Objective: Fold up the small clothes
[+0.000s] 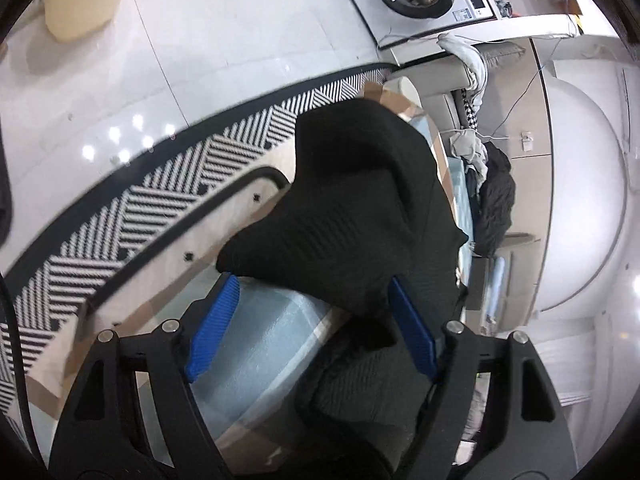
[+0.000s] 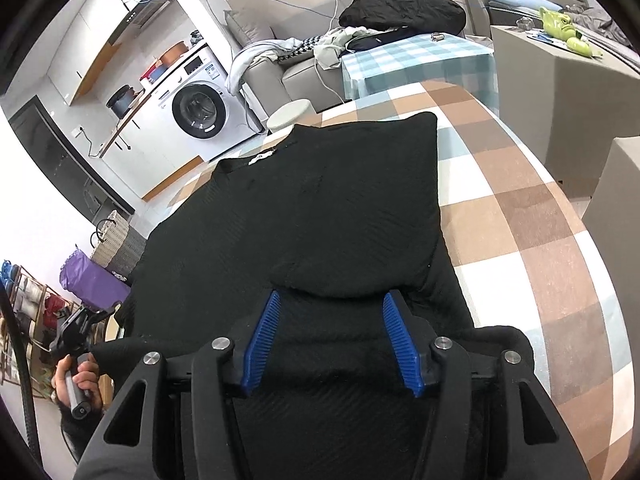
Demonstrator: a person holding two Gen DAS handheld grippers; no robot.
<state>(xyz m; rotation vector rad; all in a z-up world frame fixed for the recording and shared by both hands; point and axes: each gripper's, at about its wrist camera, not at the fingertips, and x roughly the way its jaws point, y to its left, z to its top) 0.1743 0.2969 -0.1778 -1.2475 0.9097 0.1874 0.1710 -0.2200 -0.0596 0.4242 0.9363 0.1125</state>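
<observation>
A black knit garment (image 2: pixel 320 208) lies spread on the checked tablecloth (image 2: pixel 520 216), with one side folded over onto its middle. My right gripper (image 2: pixel 330 300) is open just above the near edge of that folded flap, its blue pads (image 2: pixel 262 344) on either side of the cloth. In the left wrist view the same black garment (image 1: pixel 352 216) hangs bunched over the table edge. My left gripper (image 1: pixel 312 284) is open, with a fold of the cloth lying against the right pad (image 1: pixel 412 328).
A black-and-white herringbone rug (image 1: pixel 120 216) and white tiled floor lie beside the table. A washing machine (image 2: pixel 200 108), a grey sofa with a clothes pile (image 2: pixel 400 8) and a round stool (image 2: pixel 288 114) stand beyond the table's far end.
</observation>
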